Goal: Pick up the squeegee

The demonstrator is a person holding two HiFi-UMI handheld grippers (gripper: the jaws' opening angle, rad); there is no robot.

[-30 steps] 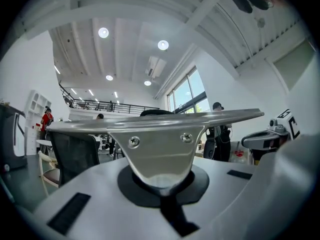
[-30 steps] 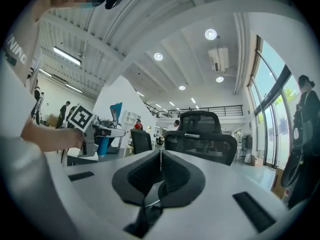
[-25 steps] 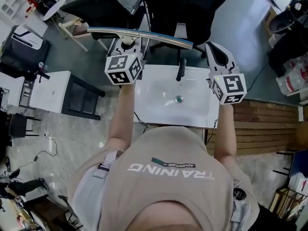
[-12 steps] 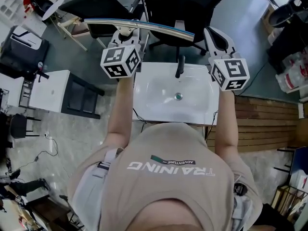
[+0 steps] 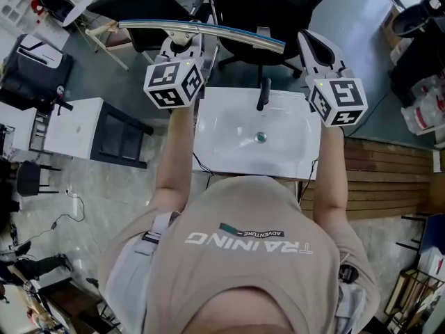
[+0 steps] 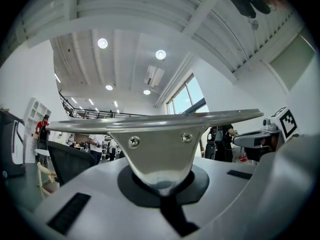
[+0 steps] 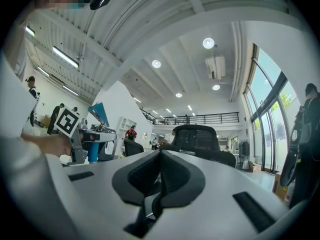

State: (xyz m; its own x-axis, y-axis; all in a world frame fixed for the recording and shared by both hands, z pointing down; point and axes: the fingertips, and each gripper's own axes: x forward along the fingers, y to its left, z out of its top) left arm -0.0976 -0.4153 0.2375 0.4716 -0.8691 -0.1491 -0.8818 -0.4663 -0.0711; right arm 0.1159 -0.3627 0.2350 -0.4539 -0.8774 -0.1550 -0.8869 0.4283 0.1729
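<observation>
The squeegee [image 5: 208, 32] is a long metal blade with a blue rubber edge, held level above the white sink [image 5: 229, 152]. My left gripper [image 5: 182, 47] is shut on its metal neck, below the two screws. In the left gripper view the squeegee [image 6: 160, 134] fills the middle, its blade running across the frame above my left gripper [image 6: 162, 191]. My right gripper [image 5: 307, 40] hangs at the blade's right end, apart from it. Its pads meet with nothing between them, as the right gripper view shows at my right gripper [image 7: 159, 179].
A black faucet [image 5: 263, 92] stands at the sink's back edge, and a drain [image 5: 261, 136] sits mid-basin. A black office chair [image 5: 264, 5] is behind the sink. A white cabinet [image 5: 76, 127] stands to the left, wooden pallets [image 5: 389, 179] to the right.
Both grippers have risen above the sink, and the squeegee has gone up with the left one. Neither gripper's jaws have changed.
</observation>
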